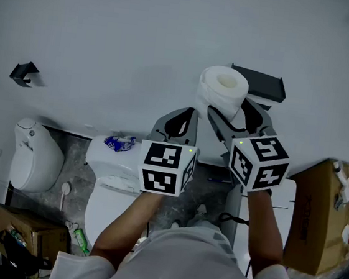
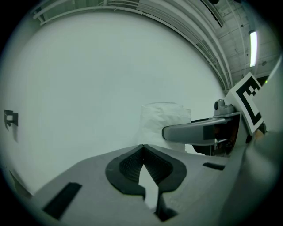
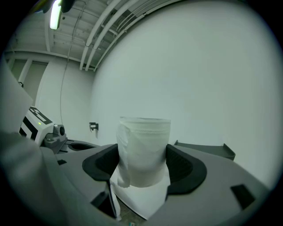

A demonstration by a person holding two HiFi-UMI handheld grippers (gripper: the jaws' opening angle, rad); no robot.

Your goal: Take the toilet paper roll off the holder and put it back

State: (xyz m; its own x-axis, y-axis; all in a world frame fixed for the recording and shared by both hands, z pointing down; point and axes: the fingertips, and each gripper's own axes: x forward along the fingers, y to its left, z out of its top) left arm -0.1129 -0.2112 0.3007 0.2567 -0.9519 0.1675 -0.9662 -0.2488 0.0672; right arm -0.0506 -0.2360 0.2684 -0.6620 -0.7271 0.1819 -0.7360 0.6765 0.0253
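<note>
The white toilet paper roll (image 1: pixel 223 90) stands upright between the jaws of my right gripper (image 1: pixel 229 114), which is shut on its sides. In the right gripper view the roll (image 3: pixel 144 150) fills the gap between the dark pads, and a loose sheet hangs below it. The dark grey holder shelf (image 1: pixel 260 83) is fixed to the white wall just right of the roll, and its edge (image 3: pixel 207 149) shows behind the right jaw. My left gripper (image 1: pixel 183 119) is beside the roll on its left, shut, its tips (image 2: pixel 142 148) touching with nothing between them.
A white toilet (image 1: pixel 109 188) with a blue packet (image 1: pixel 120 142) on its cistern stands below the grippers. A second white fixture (image 1: pixel 31 157) is at the left. Cardboard boxes sit at the right (image 1: pixel 319 215) and bottom left (image 1: pixel 23 234). A black hook (image 1: pixel 24 73) is on the wall.
</note>
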